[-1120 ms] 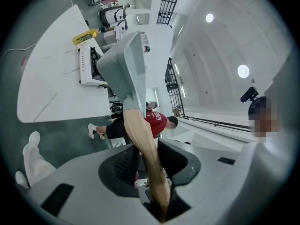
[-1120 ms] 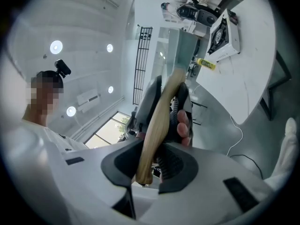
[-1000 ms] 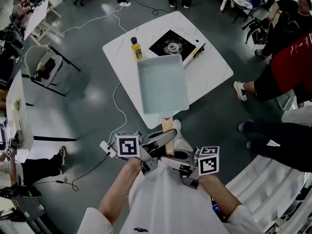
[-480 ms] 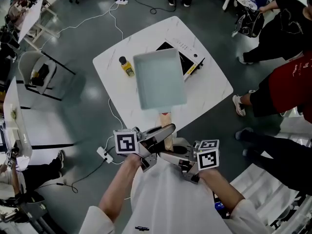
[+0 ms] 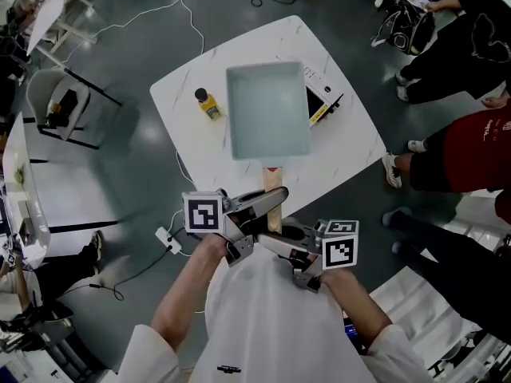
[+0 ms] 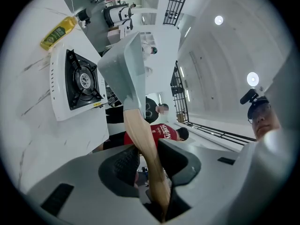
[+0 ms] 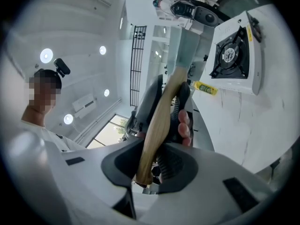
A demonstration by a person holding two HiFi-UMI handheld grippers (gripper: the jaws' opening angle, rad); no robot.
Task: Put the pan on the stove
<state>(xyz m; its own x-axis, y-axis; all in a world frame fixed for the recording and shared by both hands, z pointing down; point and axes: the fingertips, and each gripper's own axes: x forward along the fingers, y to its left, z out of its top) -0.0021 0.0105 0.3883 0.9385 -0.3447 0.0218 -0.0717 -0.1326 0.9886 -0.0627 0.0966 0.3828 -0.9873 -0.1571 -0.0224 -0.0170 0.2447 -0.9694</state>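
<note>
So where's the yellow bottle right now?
In the head view the bottle is on the left part of the white table, just left of the pan, which hides most of the stove.

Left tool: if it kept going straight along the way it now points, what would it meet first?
The left tool is shut on the wooden handle. Going straight on, it would probably slide up it into the grey pan. The stove sits off to one side, seemingly farther away.
</note>
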